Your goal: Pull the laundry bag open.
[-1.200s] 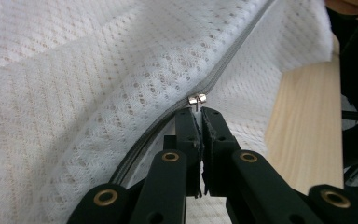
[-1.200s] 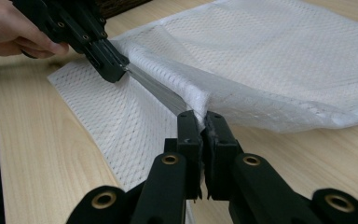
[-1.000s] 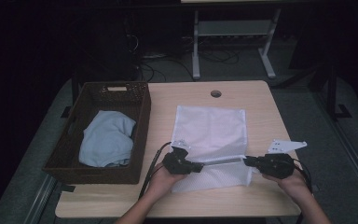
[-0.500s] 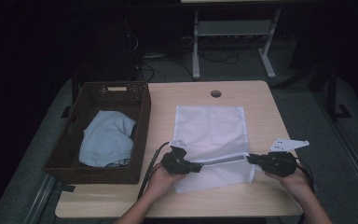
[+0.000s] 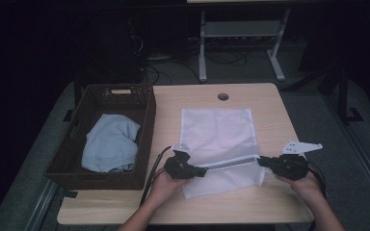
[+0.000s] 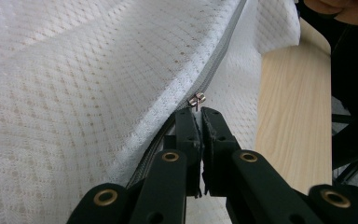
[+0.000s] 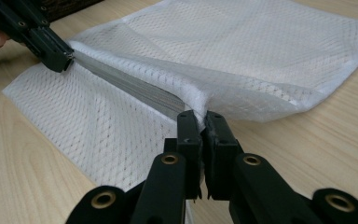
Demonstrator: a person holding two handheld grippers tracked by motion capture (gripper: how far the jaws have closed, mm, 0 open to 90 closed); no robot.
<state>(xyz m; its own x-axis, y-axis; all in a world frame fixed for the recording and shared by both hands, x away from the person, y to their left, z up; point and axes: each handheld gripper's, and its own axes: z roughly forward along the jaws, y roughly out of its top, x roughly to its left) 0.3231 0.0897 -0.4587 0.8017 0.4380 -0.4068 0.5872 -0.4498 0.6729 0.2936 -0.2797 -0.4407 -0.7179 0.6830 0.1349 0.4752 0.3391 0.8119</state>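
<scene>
**Both grippers pinched on the zip line of the mesh bag**

Right now I have the white mesh bag (image 5: 218, 139) lying flat near the middle of the wooden table (image 5: 270, 211), its near part lifted a little where I hold it. My left gripper (image 5: 203, 171) has its jaws together on the zipper (image 6: 214, 70); in the left gripper view the small metal pull (image 6: 196, 99) sits right at the jaw tips, with the grey zipper tape running away up the fold of mesh. My right gripper (image 5: 261, 161) is likewise clamped, pinching the white fabric at the right-hand end of that zip line, just where the mesh bunches between the black jaws in the right gripper view. Between the two grippers the zipper edge runs taut and raised off the table, while the flap of mesh below it lies on the wood. To the left of the bag stands a dark wicker basket (image 5: 70, 166), and a light blue cloth (image 5: 110, 148) lies crumpled inside it.
</scene>
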